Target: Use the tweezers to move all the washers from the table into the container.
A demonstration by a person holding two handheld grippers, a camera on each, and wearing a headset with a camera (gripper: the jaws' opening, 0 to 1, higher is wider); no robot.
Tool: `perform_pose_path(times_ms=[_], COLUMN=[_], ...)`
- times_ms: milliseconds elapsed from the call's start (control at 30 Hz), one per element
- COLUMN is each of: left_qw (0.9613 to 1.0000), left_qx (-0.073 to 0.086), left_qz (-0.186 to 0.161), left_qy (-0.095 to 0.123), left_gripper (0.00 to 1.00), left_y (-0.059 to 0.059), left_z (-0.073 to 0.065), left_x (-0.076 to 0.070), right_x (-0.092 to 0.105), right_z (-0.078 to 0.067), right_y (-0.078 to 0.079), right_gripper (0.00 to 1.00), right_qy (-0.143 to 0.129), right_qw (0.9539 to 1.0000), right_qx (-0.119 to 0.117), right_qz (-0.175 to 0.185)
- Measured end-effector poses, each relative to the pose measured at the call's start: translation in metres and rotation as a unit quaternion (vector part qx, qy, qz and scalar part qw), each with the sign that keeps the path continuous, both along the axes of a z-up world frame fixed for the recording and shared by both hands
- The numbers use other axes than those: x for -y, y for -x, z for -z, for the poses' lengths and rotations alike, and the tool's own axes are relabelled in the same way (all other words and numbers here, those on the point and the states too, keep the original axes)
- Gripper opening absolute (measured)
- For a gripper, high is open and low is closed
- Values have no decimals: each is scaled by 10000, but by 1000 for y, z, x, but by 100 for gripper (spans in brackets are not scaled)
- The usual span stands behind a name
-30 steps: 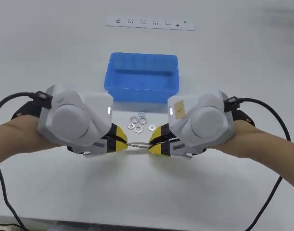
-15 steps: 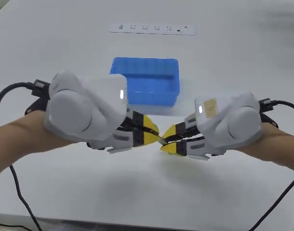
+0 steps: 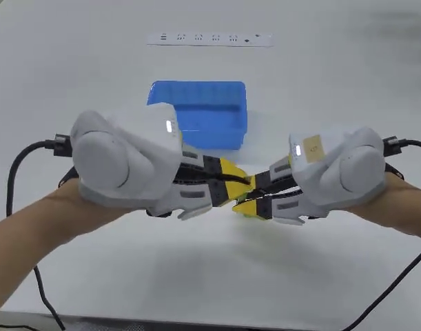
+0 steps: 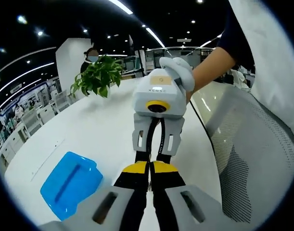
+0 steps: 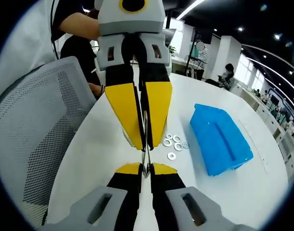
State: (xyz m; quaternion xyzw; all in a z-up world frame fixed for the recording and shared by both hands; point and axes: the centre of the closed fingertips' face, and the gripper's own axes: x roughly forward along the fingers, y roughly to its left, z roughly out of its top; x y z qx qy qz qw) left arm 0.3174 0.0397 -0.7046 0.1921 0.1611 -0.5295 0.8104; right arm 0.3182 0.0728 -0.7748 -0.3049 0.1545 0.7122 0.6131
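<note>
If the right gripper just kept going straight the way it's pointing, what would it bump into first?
The left gripper, which faces the right gripper head-on, tips almost touching. The thin tweezers that both seem to pinch bridge the gap.

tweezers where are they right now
In the right gripper view the tweezers are gripped by both the left gripper and the right gripper, with the washers and blue container to their right.
</note>
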Motion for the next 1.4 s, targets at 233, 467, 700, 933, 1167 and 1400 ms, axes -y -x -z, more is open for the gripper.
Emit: perform_pose_path(times_ms=[233,467,700,933,1167,1400], left_qw=[9997,9995,9977,9971,9978,9986], left_qx=[194,261,550,601,480,309], left_qz=[-50,-167,-394,-468,-450,-418], left_qy=[-126,-99,-74,-33,-17,102], left_gripper=[4,5,5,5,5,5], left_y=[7,8,-4,-17,-22,-21], left_z=[1,-3,-18,-19,-10,-8], left_x=[-6,-18,-53,-78,-79,-75], right_x=[-8,-12,-9,-8,-9,-7], right_z=[0,-6,-6,3,6,6], right_y=[4,4,-2,-2,-3,-7], right_gripper=[9,23,30,38,39,39], right_qy=[7,-100,-71,67,88,59], right_qw=[9999,9990,9981,9975,9964,9955], right_qx=[128,-271,-339,-398,-526,-562], right_qz=[-2,329,504,589,661,764])
